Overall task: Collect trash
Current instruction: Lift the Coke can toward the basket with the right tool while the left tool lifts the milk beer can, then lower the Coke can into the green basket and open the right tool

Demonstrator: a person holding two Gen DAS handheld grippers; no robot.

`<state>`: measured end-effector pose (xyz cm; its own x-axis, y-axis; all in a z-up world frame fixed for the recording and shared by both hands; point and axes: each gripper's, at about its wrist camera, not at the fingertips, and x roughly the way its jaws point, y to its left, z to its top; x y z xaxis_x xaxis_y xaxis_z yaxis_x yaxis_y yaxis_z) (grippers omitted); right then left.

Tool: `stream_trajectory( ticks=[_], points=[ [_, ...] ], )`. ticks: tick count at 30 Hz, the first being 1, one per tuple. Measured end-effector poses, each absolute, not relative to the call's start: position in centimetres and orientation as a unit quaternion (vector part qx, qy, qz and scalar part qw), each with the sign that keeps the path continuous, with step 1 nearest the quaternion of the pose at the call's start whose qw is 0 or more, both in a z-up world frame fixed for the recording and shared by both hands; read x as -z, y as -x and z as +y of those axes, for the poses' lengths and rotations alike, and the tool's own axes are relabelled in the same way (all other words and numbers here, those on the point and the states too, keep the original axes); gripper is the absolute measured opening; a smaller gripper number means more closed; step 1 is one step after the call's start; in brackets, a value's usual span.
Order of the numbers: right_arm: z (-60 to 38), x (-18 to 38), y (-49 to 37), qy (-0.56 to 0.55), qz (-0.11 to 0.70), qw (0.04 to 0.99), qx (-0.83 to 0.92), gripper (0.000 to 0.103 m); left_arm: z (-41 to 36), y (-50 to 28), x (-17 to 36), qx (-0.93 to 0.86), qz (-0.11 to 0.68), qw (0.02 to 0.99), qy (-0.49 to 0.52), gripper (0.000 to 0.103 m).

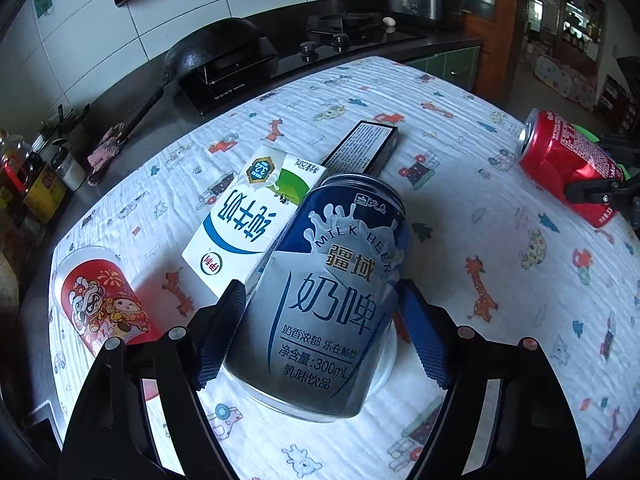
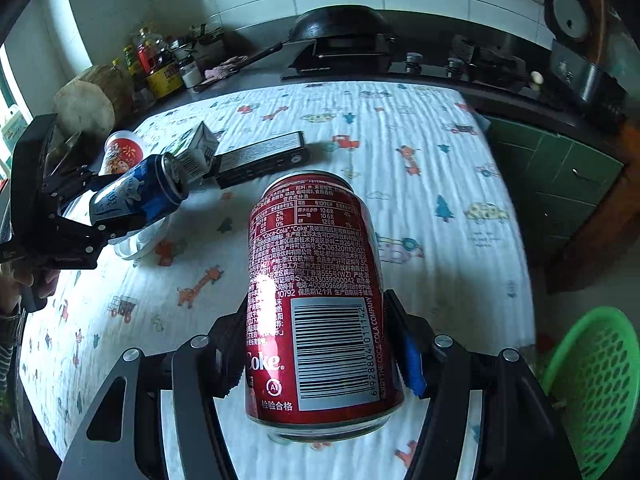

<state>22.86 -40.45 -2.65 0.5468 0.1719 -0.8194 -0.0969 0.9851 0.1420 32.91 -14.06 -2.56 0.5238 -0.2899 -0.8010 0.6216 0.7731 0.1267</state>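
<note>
A blue and silver milk-beer can (image 1: 328,280) lies tilted on a clear plastic cup (image 2: 132,244), its top against a white milk carton (image 1: 248,216). My left gripper (image 1: 320,286) straddles the can near its base; the left pad is at its side and a thin gap shows along the right pad. My right gripper (image 2: 316,304) is shut on a dented red Coke can (image 2: 316,292), held above the tablecloth (image 2: 420,208) at the table's right side. A long black box (image 1: 360,148) and a red cartoon-printed cup (image 1: 100,296) lie close by.
A green perforated basket (image 2: 592,384) sits low beyond the table's right edge. Behind the table runs a dark counter with a wok (image 1: 212,48), a gas hob (image 1: 340,24), sauce bottles (image 2: 160,68) and a wooden block (image 2: 84,108). A person's hand (image 2: 16,280) holds the left tool.
</note>
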Motion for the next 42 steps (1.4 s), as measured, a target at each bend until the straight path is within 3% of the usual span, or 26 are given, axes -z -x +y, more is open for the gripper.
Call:
stream_trajectory(
  ticks=[11, 21, 32, 42],
  points=[
    [-51.1, 0.7, -16.2, -0.077, 0.442, 0.893, 0.035, 0.059, -15.6, -30.1, 0.6, 0.287, 0.407, 0.852, -0.163, 0.071],
    [-59.3, 3.7, -11.6, -0.099, 0.466, 0.869, 0.131, 0.059, -20.5, -27.4, -0.4, 0.338, 0.402, 0.839, -0.143, 0.070],
    [-63.9, 8.3, -9.3, -0.127, 0.498, 0.840, 0.171, 0.060, -28.9, -24.6, -0.8, 0.411, 0.400, 0.809, -0.132, 0.069],
    [-66.2, 7.7, -6.5, -0.140, 0.472, 0.852, 0.179, 0.066, -38.6, -21.7, -2.1, 0.477, 0.390, 0.778, -0.124, 0.069]
  ],
)
